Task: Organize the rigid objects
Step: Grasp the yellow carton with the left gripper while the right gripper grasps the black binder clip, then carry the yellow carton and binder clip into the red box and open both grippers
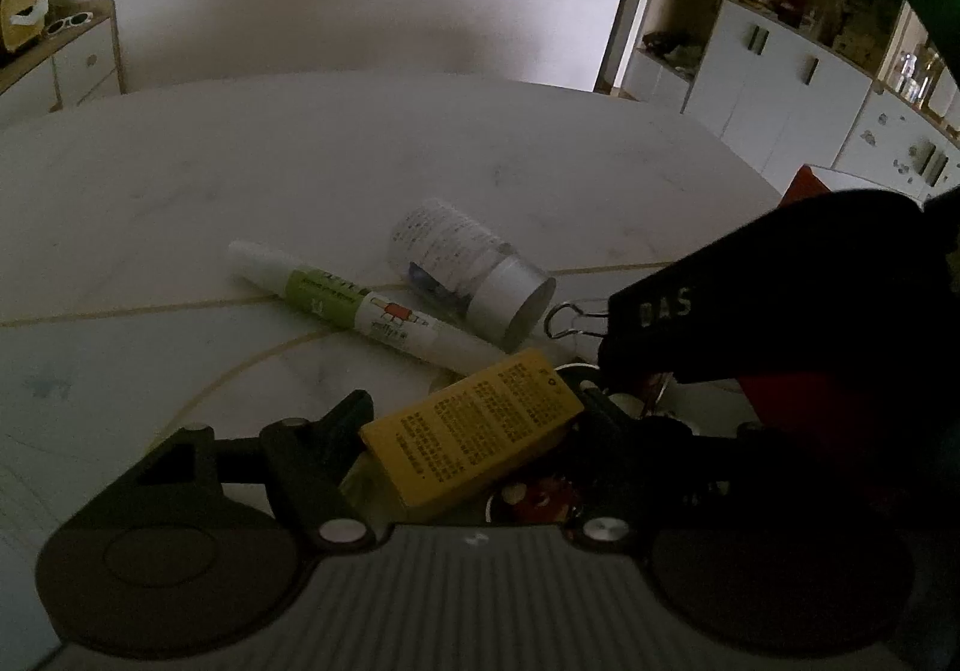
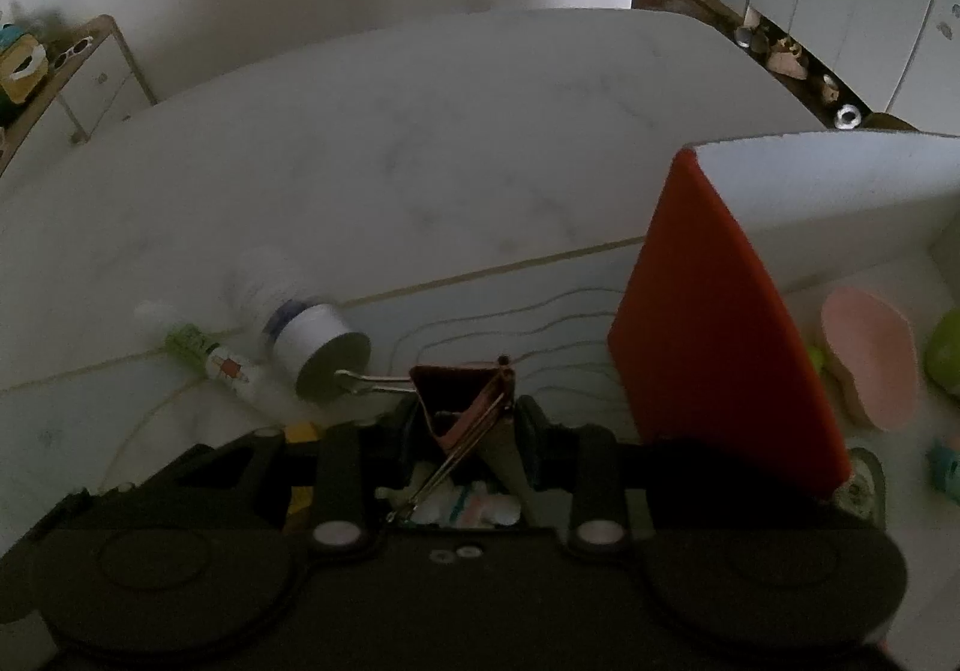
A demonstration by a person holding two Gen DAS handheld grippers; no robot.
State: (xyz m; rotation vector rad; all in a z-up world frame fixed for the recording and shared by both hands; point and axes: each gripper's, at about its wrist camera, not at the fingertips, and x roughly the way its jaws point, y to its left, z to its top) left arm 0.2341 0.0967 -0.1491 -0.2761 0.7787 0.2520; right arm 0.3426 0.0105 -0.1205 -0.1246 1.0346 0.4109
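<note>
A yellow box (image 1: 474, 431) with black print sits crosswise between the fingers of my left gripper (image 1: 477, 410), which is shut on its two ends. My right gripper (image 2: 471, 413) is shut on a copper-brown binder clip (image 2: 462, 395), and one wire handle (image 1: 570, 314) of the clip sticks out to the left. On the white marble table (image 1: 300, 161) just beyond lie a white bottle (image 1: 474, 275) on its side and a white pen with a green label (image 1: 354, 305). The right wrist view shows the bottle (image 2: 300, 329) and the pen (image 2: 222, 359) at the left.
A box with a red wall (image 2: 720, 323) and a white wall (image 2: 840, 179) stands close on the right. A pink thing (image 2: 870, 353) and a green thing (image 2: 945, 353) lie inside it. A wooden cabinet (image 1: 78, 53) stands far left and white cupboards (image 1: 780, 89) far right.
</note>
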